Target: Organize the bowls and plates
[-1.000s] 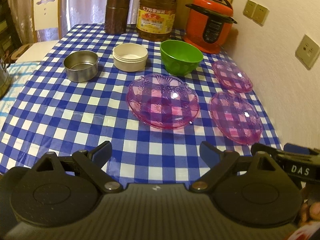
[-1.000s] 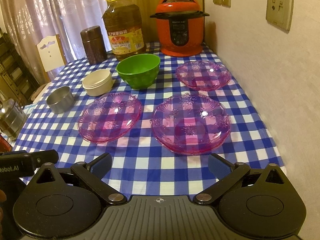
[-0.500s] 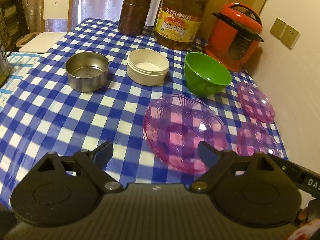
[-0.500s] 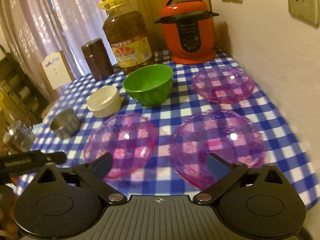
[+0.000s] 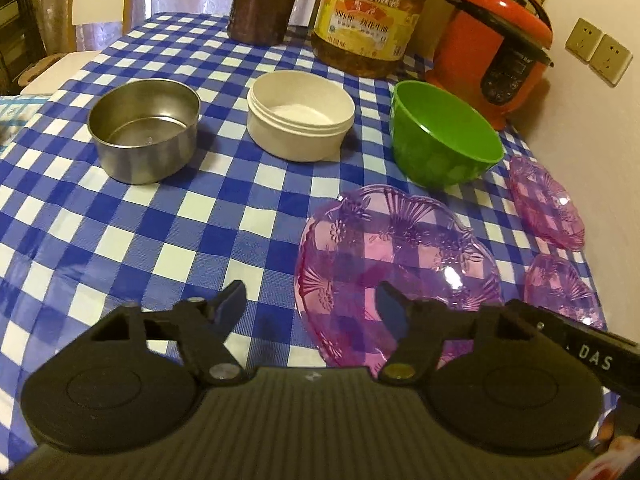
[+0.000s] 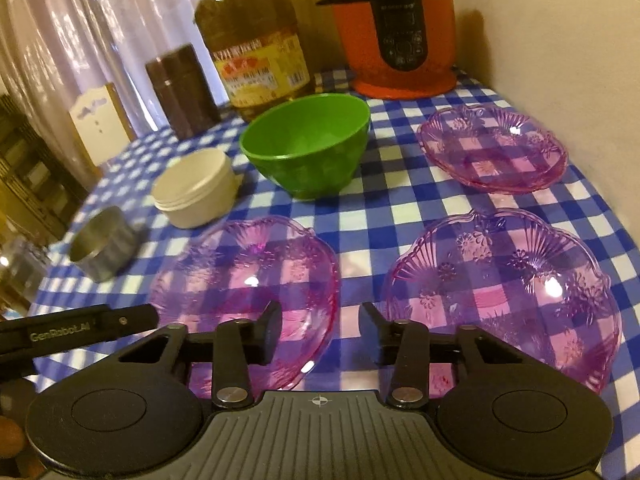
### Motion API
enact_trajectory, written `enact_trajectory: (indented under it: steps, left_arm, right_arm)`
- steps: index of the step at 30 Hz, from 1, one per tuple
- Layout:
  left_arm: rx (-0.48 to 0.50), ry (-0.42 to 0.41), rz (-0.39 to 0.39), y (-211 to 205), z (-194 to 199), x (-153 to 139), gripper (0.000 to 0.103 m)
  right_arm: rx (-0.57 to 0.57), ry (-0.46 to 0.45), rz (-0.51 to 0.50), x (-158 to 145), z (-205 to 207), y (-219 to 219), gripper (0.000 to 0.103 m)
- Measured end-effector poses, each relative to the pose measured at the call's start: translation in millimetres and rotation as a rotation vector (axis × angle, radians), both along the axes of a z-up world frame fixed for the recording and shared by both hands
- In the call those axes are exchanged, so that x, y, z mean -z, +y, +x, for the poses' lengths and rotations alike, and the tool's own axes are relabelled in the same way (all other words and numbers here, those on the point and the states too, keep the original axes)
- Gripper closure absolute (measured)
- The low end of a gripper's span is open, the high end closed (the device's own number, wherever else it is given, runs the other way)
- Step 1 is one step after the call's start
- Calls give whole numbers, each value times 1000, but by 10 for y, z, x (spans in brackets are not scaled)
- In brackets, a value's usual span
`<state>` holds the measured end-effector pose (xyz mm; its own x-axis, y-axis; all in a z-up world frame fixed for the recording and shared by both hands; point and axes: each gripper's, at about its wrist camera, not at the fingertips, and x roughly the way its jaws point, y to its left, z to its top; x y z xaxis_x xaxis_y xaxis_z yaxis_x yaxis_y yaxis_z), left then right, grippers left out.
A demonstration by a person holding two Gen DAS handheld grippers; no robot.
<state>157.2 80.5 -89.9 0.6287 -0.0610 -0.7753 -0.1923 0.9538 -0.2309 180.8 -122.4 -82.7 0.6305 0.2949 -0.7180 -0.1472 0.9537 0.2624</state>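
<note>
Three clear pink plates lie on the checked tablecloth (image 5: 120, 240). The middle plate (image 5: 396, 256) (image 6: 240, 272) is nearest both grippers. My left gripper (image 5: 310, 300) is open and closing, and the plate's left rim shows between its fingers without touching the pads. My right gripper (image 6: 320, 316) is open and closing too, with the same plate's right rim between its fingers. A second plate (image 6: 500, 280) lies just to the right, and a third (image 6: 492, 148) behind it. Behind them stand a green bowl (image 5: 444, 136) (image 6: 308, 148), a cream bowl (image 5: 300, 116) (image 6: 196, 188) and a steel bowl (image 5: 144, 128) (image 6: 104, 244).
At the back of the table stand a large oil bottle (image 5: 368, 20), a brown canister (image 5: 260, 0) and a red pressure cooker (image 5: 492, 52). A wall with sockets (image 5: 596, 48) runs along the right side. A chair (image 5: 96, 0) stands at the far left.
Both grippers have come forward and down toward the middle pink plate, which now looms larger. Both pairs of fingers have drawn closer together, the right pair more.
</note>
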Motion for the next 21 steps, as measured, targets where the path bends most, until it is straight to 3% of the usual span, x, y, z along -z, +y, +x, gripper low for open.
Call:
enact_trajectory:
  steps: [5,7,13,15,21]
  left_arm:
    - [-19,-7,-1,2,55,84,49]
    - [-23,-6,10,1,78,116,61]
    - [-36,-7,1,55,89,182,72]
    - [-28,-9,-4,62,89,191,77]
    - [-14,-4,-22,58,102,209,92]
  right_arm:
    - [2,23,-27,131,142,25,65]
    - [-4,27,-27,162,166,42,65]
    - [-12,34,-55,235,212,102,69]
    - [-15,37,-55,248,220,114,80]
    - [-6,48,-59,283,240,123,92]
